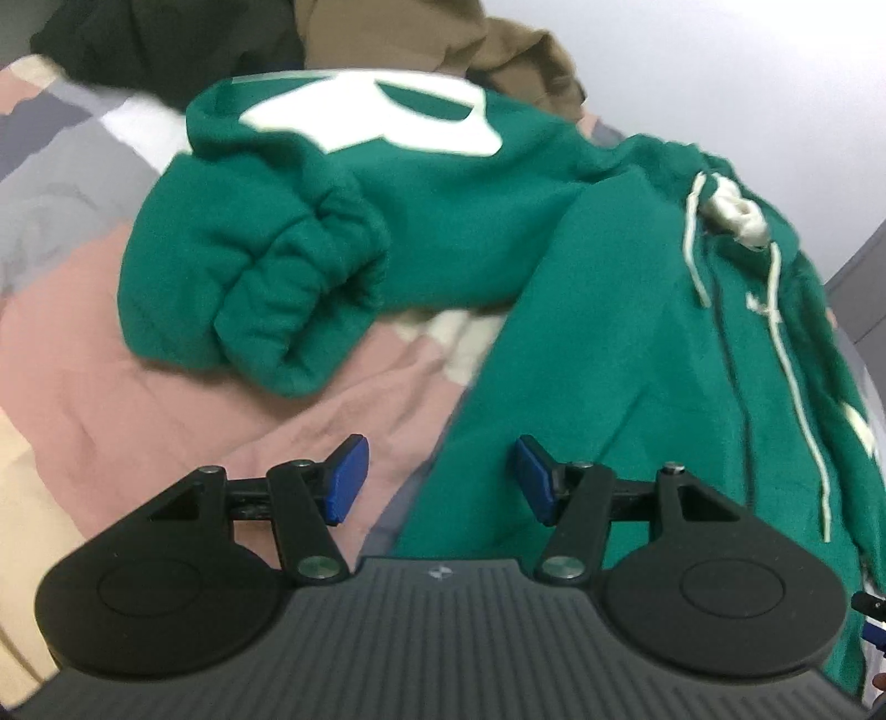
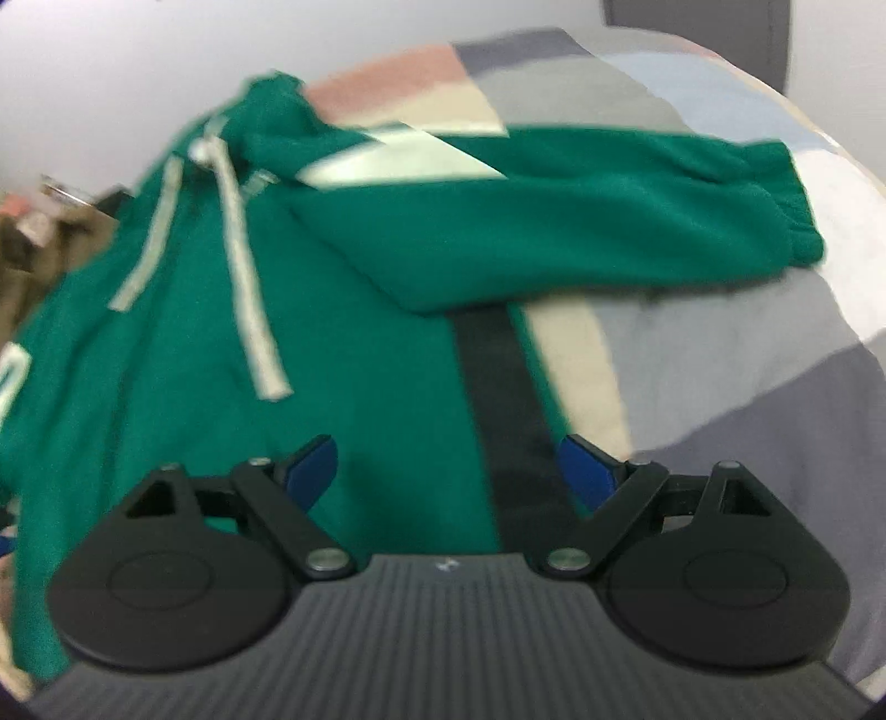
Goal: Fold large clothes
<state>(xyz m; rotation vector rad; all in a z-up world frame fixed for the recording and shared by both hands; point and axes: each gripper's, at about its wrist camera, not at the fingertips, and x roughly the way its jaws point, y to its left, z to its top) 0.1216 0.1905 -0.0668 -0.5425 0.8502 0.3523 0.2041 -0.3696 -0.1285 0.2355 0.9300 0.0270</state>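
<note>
Jaws on both the left gripper (image 1: 437, 479) and right gripper (image 2: 448, 471) stand spread apart, grasping nothing, above a green hoodie (image 1: 609, 343) with white drawstrings (image 2: 243, 266). It lies rumpled on a bed's patchwork quilt (image 1: 111, 376), beside brown clothing (image 1: 443, 39).

Around the work I see
A patchwork bedspread (image 1: 111, 365) of pink, grey, cream; brown and dark clothes (image 1: 398, 39) piled behind

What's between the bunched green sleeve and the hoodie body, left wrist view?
Bare patchwork bedspread, pink with a cream patch, separates bunched green sleeve from hoodie body.
</note>
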